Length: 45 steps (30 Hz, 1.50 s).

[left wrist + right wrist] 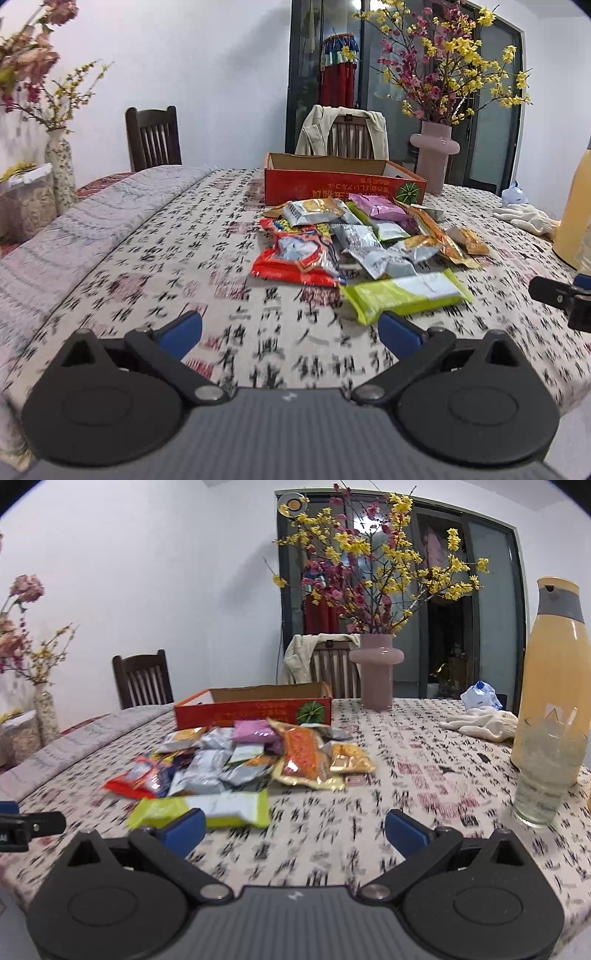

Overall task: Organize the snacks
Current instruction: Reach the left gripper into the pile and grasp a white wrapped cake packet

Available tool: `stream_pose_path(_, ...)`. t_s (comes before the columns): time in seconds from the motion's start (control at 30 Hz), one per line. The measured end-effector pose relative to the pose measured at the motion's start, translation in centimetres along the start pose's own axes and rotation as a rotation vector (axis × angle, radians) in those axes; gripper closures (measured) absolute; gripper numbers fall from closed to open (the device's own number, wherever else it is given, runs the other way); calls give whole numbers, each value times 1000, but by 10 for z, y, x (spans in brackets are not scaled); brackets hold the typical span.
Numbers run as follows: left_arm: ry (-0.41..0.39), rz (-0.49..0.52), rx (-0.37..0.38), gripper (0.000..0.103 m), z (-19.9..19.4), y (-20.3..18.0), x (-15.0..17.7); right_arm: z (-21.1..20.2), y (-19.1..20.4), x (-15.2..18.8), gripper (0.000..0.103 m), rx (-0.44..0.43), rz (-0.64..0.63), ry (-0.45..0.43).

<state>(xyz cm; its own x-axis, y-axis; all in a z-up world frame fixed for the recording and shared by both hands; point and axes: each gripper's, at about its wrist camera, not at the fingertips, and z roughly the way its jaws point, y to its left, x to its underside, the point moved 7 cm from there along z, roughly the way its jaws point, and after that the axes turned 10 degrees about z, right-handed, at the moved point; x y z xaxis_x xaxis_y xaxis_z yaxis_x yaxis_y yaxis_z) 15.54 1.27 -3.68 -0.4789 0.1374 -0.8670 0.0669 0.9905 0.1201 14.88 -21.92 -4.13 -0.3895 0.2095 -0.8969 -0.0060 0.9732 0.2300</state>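
A heap of snack packets (354, 236) (236, 760) lies mid-table in front of an open red cardboard box (343, 184) (255, 709). Nearest the grippers is a long lime-green packet (404, 291) (207, 810); a red packet (295, 258) (140, 777) sits to its left. My left gripper (290, 332) is open above the tablecloth, just short of the green packet, holding nothing. My right gripper (293, 829) is open too, its left finger (184, 825) overlapping the green packet's near edge in view; contact is unclear.
A pink vase (436, 155) (376, 672) with flowers stands behind the box. A tall yellow bottle (554, 686) and a glass (545, 775) stand at the right, with white gloves (480, 722) behind. Chairs (153, 138) line the far side. The table's near edge is close.
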Motion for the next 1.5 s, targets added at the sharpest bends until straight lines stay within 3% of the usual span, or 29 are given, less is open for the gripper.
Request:
stream_pose_path(0.1,-6,22,44,0,15,-4,-11,22,0,-11,0,-47,9,-3)
stream_pose_path(0.2,0,30,84,0,34,-10,-23,42,0,-21,0,-120,30,62)
stream_pose_path(0.3,2,32,111,0,53,-18,-35,60,3,-32,0,-117,9,87)
stream_pose_path(0.43,5,25,121,3,76,-19,-46,91,11,-40,14,-120,-15,115)
stream_pose_path(0.5,3,43,136,6,84,-16,-51,107,17,-43,16,-136,-31,132)
stream_pose_path(0.6,2,115,198,7,92,-19,-55,133,27,-46,19,-153,-58,170)
stream_pose_path(0.7,-30,185,237,15,94,-29,-61,164,39,-51,33,-166,-107,208)
stream_pose_path(0.9,7,243,341,23,115,-49,-65,215,54,-40,39,-204,-147,337)
stream_pose_path(0.93,16,266,353,23,120,-54,-65,218,56,-35,43,-212,-153,351)
stream_pose_path(0.97,20,290,359,23,124,-59,-64,218,56,-33,58,-218,-155,354)
stream_pose_path(1.07,68,373,367,23,142,-75,-62,212,50,-33,76,-224,-140,330)
stream_pose_path(1.13,94,385,389,25,151,-82,-59,206,41,-40,82,-219,-117,310)
stream_pose_path(1.2,111,389,401,34,158,-86,-60,201,30,-47,84,-205,-111,289)
stream_pose_path(1.23,123,383,406,48,160,-85,-60,198,25,-50,84,-199,-108,282)
stream_pose_path(1.5,137,261,400,60,152,-73,-64,174,-7,-65,84,-182,-43,223)
